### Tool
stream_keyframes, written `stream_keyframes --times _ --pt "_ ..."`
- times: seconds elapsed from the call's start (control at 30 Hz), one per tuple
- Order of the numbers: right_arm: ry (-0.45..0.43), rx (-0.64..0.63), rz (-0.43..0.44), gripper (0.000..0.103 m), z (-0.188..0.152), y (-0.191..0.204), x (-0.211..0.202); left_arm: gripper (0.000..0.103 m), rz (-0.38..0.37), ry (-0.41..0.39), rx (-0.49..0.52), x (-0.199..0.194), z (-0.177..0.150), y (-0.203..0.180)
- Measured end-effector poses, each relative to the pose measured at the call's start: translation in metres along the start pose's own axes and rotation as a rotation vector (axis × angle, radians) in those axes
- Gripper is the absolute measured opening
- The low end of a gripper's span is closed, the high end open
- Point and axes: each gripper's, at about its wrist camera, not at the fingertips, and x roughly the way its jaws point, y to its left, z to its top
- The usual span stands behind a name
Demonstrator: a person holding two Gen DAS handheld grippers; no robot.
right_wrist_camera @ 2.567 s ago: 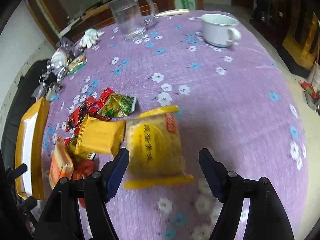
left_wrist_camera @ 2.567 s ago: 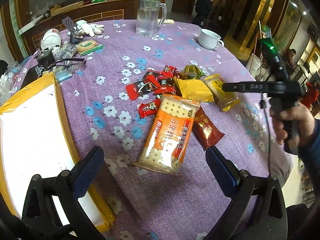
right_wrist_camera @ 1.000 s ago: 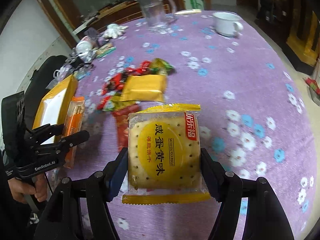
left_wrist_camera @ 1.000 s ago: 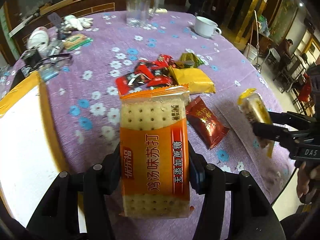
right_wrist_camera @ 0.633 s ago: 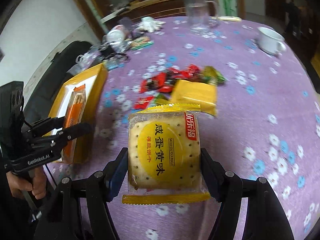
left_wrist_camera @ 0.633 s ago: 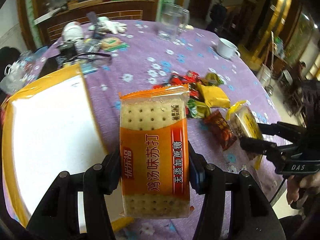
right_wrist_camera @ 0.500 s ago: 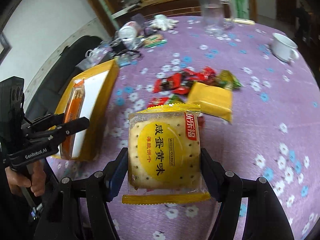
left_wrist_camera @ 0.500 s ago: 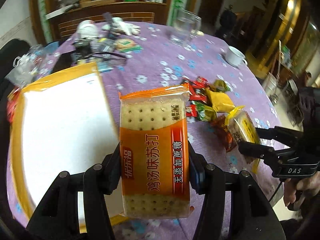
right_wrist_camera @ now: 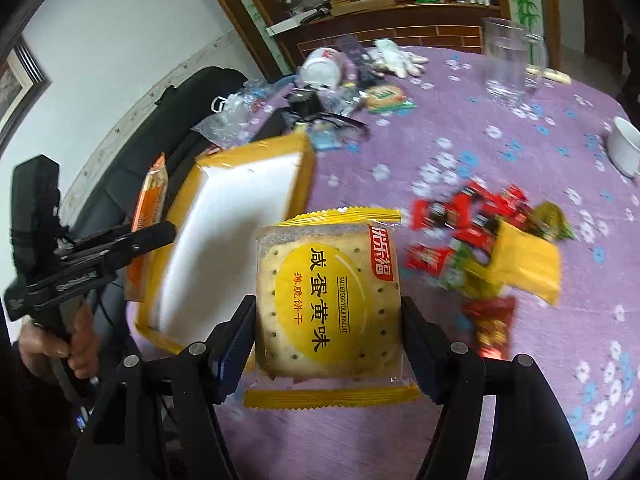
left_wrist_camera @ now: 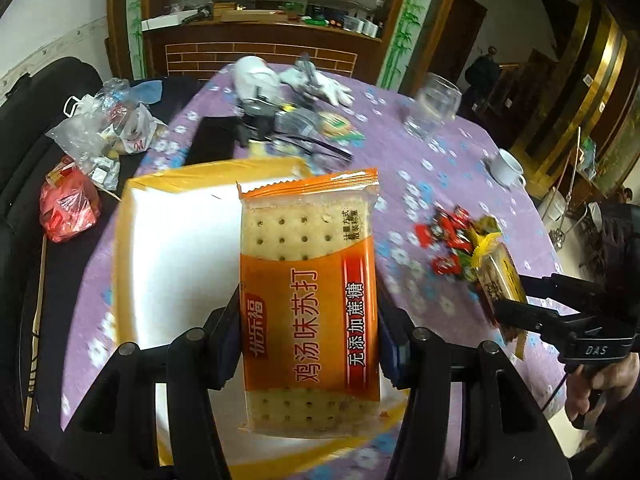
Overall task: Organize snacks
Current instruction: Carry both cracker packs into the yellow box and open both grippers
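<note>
Purple floral tablecloth (left_wrist_camera: 448,148) covers a round table in a wood-panelled dining room. Listed by descending size, clock directions refer to each wrist view.

1. Yellow-rimmed box (left_wrist_camera: 176,248), white inside: it now fills the 9 o'clock to centre region of the left wrist view and the 9 to 10 o'clock region of the right wrist view (right_wrist_camera: 236,216). One second earlier it sat at the left margin of both views. Both hands have therefore swung away from the snack pile and toward the box.

2. Orange soda-cracker pack (left_wrist_camera: 310,300): clenched between the jaws of the left gripper (left_wrist_camera: 310,344), upright, logo facing the camera. It has been carried from above the pile to above the box interior, so it appears ready for release.

3. Yellow egg-yolk biscuit pack (right_wrist_camera: 330,304): grasped by the right gripper (right_wrist_camera: 328,344), jaws pressed on both side edges. It hangs over the cloth just beside the box's near corner, so it appears to need more travel toward 9 o'clock.

4. Remaining snack pile (right_wrist_camera: 492,240), red, green and yellow wrappers: now at 3 o'clock in both views, still on the cloth.

5. Glass mug (right_wrist_camera: 508,64) and white cup (left_wrist_camera: 506,168): 1 to 2 o'clock, not involved.

Task status, as a judgement: two packs in transit, none visibly deposited, the pile still to be sorted.
</note>
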Motion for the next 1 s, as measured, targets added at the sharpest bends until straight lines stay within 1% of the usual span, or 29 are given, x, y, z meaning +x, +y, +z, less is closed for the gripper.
stream_keyframes --times 0.07,0.17,0.27,0.37,0.47,0.7,0.83,0.93,1.0 --pt "0.006 -0.027 -0.007 0.07 0.015 0.019 0.009 0.054 0.015 0.001 0.0 0.003 0.004 0.016" --pt "-0.002 -0.047 0.002 0.07 0.035 0.045 0.025 0.054 0.028 0.032 -0.004 0.015 0.012 0.04" --pt "0.006 -0.063 0.013 0.07 0.055 0.07 0.051 0.054 0.049 0.059 0.0 0.026 0.018 0.056" --pt "0.019 -0.052 0.024 0.07 0.072 0.088 0.077 0.054 0.065 0.072 0.019 0.036 0.025 0.067" --pt "0.037 -0.025 0.025 0.07 0.09 0.095 0.099 0.054 0.082 0.084 0.038 0.049 0.03 0.074" --pt "0.079 0.028 -0.012 0.07 0.13 0.098 0.149 0.054 0.11 0.117 0.005 0.082 0.034 0.092" --pt "0.115 0.05 -0.033 0.07 0.139 0.092 0.18 0.055 0.13 0.148 -0.015 0.1 0.033 0.101" --pt "0.133 0.047 -0.044 0.07 0.14 0.092 0.195 0.055 0.134 0.165 -0.04 0.109 0.032 0.107" --pt "0.143 0.054 -0.052 0.07 0.141 0.091 0.204 0.055 0.14 0.169 -0.039 0.113 0.032 0.108"
